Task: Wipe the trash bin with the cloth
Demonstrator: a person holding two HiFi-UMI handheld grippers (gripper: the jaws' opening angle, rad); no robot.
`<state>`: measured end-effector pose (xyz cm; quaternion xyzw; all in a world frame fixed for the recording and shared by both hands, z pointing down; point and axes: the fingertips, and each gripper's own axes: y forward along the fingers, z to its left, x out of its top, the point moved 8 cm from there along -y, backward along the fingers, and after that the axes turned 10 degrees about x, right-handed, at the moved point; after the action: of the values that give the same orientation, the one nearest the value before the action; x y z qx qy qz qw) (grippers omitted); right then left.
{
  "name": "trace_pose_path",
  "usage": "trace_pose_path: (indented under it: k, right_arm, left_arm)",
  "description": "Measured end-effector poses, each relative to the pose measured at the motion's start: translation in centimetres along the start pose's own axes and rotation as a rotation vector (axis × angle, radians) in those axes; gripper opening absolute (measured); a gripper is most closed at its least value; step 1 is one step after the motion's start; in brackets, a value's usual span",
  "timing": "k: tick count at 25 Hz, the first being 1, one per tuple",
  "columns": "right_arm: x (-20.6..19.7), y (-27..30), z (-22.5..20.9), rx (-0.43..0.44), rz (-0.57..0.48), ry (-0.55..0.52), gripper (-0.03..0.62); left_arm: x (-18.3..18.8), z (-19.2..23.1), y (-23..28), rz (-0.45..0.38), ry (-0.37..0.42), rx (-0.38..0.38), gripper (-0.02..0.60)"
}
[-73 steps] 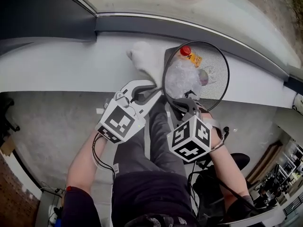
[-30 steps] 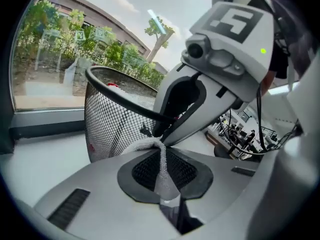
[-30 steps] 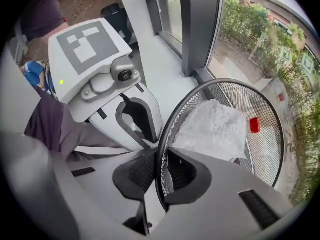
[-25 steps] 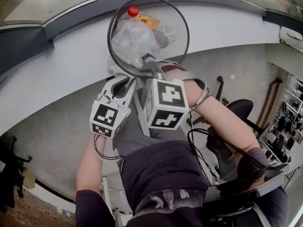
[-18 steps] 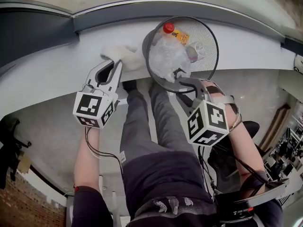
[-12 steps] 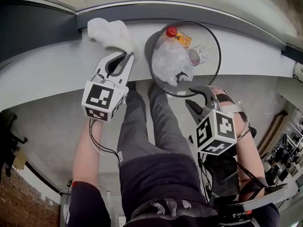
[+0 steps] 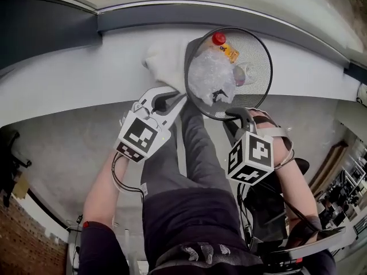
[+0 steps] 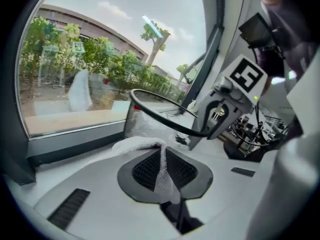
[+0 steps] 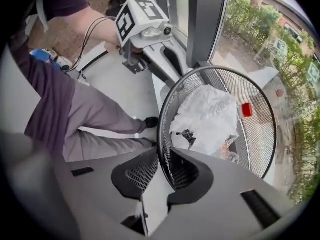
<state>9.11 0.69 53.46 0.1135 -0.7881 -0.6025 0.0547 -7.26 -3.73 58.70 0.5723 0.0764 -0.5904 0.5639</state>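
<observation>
So the left gripper (image 7: pixel 179 97) is biting down tight on a fold of the white cloth (image 7: pixel 163 62). In the left gripper view the jaws are squeezed together with a thin strip of cloth (image 8: pixel 161 171) running between the pads. The rest of it is bunching up on the white ledge (image 7: pixel 86 79) under the window, pressing right against the outer left side of the trash bin (image 7: pixel 265 67).

The bin is a black wire mesh one. It's sitting at the near edge of that ledge, and in the head view its mouth is reaching out past the edge towards the person's legs (image 7: pixel 192 153). Inside it a crumpled clear plastic bag (image 7: pixel 209 79) is lying beside a bottle with a red cap (image 7: pixel 218 38) and an orange wrapper (image 7: pixel 231 52).

The right gripper (image 7: pixel 232 118) is pointing down at the near side of the bin. Its jaws are straddling the rim (image 9: pixel 161 134), one inside the mesh and one outside. They've just been closing in on it, but in the right gripper view a bit of gap is still showing, so it isn't looking properly clamped.
</observation>
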Motion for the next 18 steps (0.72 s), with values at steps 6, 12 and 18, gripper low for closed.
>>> trace_pose_path:
  k: [6,12,18]
  right_arm:
    - [3.3,0.1,-0.3,0.029,-0.115,0.032,0.051]
    - [4.2,-0.8,-0.7,0.037,-0.155,0.041,0.055]
    - [-0.2,-4.5,-0.7,0.009,-0.096,0.050,0.105]
  left_arm:
    - [-1.4,-5.6,0.8,0.023,0.001,-0.122,0.025]
    - [-1.7,-4.0,0.0,-0.006,-0.085,-0.041,0.025]
    - [0.2,2.8,-3.0,-0.097,-0.069,0.224,0.025]
